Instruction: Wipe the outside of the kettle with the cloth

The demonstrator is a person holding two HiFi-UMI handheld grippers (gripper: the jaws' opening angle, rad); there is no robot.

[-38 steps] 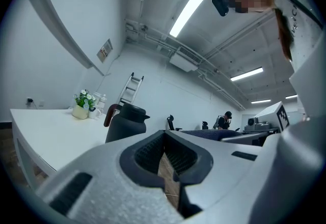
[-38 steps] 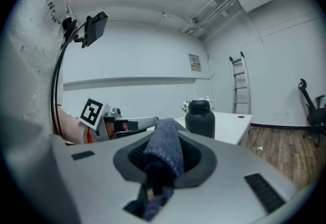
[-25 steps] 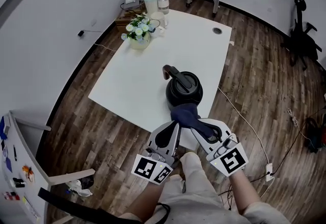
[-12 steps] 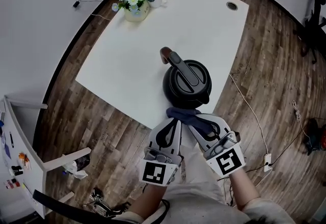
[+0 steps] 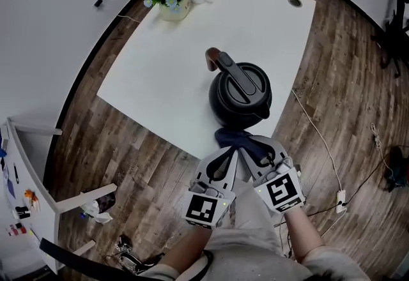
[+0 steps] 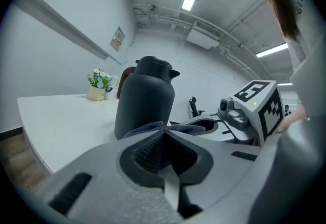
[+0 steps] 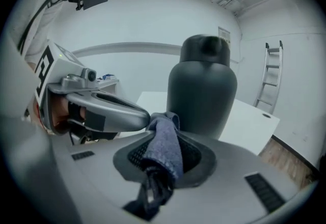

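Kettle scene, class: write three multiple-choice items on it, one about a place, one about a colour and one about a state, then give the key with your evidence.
1. Where does the kettle stand?
A. On the floor
B. On the white table, near its front edge
C. On a chair

2. What colour is the cloth?
A. Dark blue
B. Yellow
C. White

3. What is the right gripper doing?
A. Open, holding nothing
B. Shut on the kettle's handle
C. Shut on the cloth

Key:
1 B: the head view shows the kettle on the tabletop, close to the edge nearest the person.
2 A: both the head view and the right gripper view show the cloth as dark blue.
3 C: the right gripper view shows the cloth pinched between its jaws, in front of the kettle.
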